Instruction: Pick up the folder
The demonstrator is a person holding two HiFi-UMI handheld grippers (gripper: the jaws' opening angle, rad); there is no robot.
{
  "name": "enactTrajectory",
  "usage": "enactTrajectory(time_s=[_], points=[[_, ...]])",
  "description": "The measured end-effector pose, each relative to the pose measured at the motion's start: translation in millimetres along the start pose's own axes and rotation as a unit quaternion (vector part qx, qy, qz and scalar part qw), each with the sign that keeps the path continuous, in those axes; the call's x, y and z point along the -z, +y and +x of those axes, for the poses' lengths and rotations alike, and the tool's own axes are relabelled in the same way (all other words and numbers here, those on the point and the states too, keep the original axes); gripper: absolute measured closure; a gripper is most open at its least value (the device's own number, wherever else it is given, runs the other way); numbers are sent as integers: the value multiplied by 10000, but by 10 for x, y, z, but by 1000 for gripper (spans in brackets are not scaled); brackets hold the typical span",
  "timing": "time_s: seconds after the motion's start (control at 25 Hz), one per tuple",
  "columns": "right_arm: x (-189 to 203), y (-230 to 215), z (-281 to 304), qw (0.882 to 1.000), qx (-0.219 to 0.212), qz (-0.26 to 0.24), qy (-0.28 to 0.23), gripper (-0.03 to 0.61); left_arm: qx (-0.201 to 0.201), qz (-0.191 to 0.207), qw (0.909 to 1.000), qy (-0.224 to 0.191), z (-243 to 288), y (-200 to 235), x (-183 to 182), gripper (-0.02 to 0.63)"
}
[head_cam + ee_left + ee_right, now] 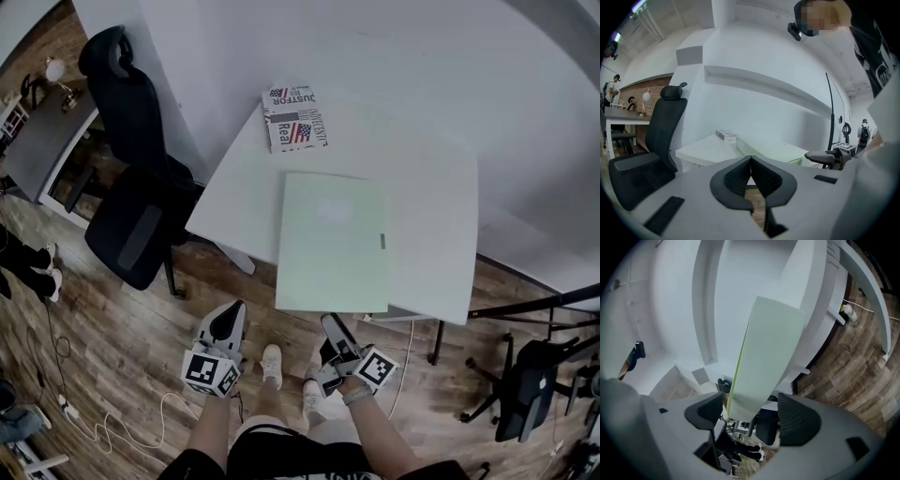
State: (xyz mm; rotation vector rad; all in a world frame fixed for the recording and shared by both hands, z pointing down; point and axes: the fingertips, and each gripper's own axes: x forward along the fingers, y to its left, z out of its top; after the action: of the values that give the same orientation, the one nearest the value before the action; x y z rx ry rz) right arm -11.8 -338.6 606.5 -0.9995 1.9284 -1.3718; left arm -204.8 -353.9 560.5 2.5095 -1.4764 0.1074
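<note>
Jaws, right gripper [752, 414]: wide apart, pads pressing nothing; near edge of pale green folder [771, 357] at the gap between them, flat on white table [433, 202]. Jaws, left gripper [750, 158]: together, empty; folder ahead, to their right. Printed book [294, 119]: beyond folder.

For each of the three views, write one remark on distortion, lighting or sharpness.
Head view: even light, folder pale against the white table, edges bowed. Left gripper view: strong fisheye bend, dark corners. Right gripper view: picture rolled sideways, floor at the right, folder sharp.
</note>
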Motion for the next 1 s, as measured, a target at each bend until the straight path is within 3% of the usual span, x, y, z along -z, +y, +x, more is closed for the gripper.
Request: enactTrajectory(time_s=[0.36,1.0], points=[[16,33,202,9996,-103,175,-177,232,14,-109,9999,48,54,37,133,600],[-112,-125,488,9970,255,293,-663,232,-181,-269,9995,4,22,268,203,600]])
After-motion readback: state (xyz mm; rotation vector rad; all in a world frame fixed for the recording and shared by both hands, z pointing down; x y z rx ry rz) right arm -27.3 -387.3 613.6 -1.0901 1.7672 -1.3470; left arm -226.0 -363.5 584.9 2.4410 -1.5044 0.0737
